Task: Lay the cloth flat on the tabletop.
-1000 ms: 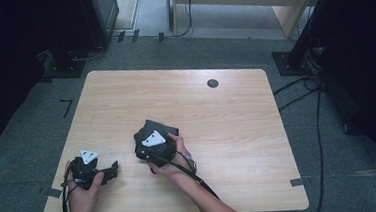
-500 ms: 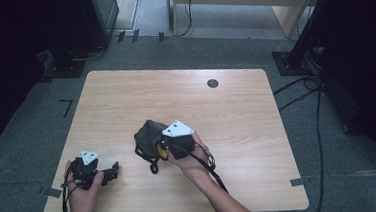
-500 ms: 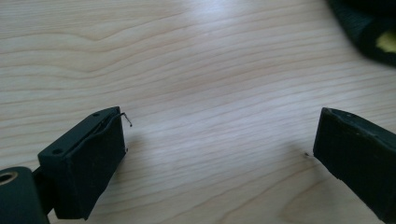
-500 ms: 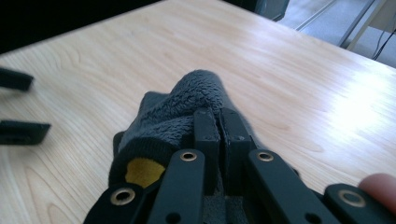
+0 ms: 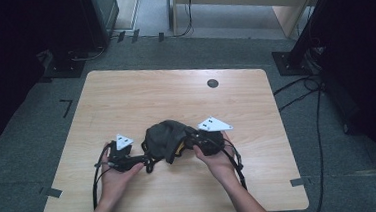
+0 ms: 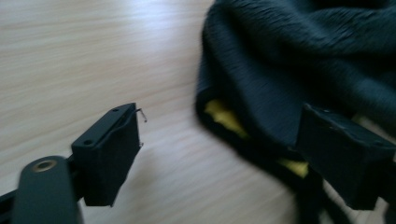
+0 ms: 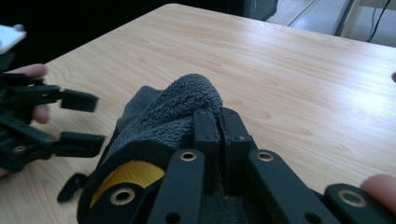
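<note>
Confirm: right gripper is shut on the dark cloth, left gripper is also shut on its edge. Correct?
Not quite. The right gripper is shut on the dark cloth, as you say. But the left gripper is open: the left gripper view shows its jaws standing wide apart, just starting to close, with the cloth's yellow-lined edge between them and not yet pinched.

Landmark: light wooden rectangular table point(image 5: 125, 100), pale grain, rounded corners.
Round black grommet hole point(image 5: 213, 83): set in the table top, near its far right corner.
Grey carpet floor point(image 5: 23, 142): all round the table.
Black metal stand base point(image 5: 64, 69): on the floor beyond the table's far left corner.
Black metal stand foot point(image 5: 293, 61): just past the table's far right corner.
Black cables point(image 5: 322, 116): trailing over the floor right of the table.
Black tape marks point(image 5: 67, 107): on the floor left of the table.
</note>
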A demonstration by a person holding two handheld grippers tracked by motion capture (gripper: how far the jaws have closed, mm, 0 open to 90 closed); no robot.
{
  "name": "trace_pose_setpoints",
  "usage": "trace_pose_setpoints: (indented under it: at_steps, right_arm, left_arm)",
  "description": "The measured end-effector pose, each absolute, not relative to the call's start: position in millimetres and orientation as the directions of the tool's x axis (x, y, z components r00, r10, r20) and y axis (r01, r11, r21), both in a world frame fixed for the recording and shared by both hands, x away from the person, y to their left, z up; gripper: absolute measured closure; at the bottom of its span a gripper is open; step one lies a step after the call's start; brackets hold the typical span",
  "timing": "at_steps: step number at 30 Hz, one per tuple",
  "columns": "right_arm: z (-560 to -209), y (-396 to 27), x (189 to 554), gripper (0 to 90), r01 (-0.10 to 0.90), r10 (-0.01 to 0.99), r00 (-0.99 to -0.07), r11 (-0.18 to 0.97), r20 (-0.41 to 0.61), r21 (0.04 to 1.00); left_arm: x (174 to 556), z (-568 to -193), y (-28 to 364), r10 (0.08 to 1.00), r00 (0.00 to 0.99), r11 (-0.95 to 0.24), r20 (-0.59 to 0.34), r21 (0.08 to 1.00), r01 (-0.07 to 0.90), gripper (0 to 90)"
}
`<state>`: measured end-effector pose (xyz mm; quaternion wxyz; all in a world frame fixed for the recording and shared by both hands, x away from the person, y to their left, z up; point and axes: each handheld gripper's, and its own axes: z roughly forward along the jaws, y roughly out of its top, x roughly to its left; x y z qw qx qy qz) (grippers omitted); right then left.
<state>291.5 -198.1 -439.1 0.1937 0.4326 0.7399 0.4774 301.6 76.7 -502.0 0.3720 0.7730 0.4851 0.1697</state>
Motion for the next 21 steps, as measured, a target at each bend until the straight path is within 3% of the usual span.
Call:
trace_pose_setpoints:
  at_steps: [1,6,9,11,13,21]
  right_arm:
    - [-440,-203,290,88.1,0.456,0.824,-0.552,0.172,0.126,0.873]
    - [-446,-221,284,88.0,0.471,0.826,-0.547,0.168,0.137,0.866]
    - [-453,-232,282,88.0,0.489,0.831,-0.531,0.142,0.165,0.861]
    - [-457,-237,282,88.1,0.503,0.834,-0.525,0.143,0.170,0.853]
    - [-458,-244,281,88.1,0.505,0.837,-0.519,0.136,0.173,0.852]
    - [-443,-270,275,88.1,0.497,0.856,-0.472,0.062,0.210,0.865]
  left_arm:
    - [303,-503,70,0.877,0.471,-0.257,-0.090,0.741,0.621,15.3]
    - [306,-509,48,0.894,0.448,-0.289,-0.027,0.729,0.620,42.9]
    - [305,-511,46,0.880,0.474,-0.306,-0.026,0.732,0.609,69.3]
    - [304,-511,48,0.875,0.482,-0.291,-0.051,0.740,0.606,80.6]
    - [302,-508,52,0.861,0.504,-0.292,-0.065,0.749,0.595,85.0]
    - [286,-469,87,0.854,0.503,-0.173,-0.131,0.840,0.513,86.9]
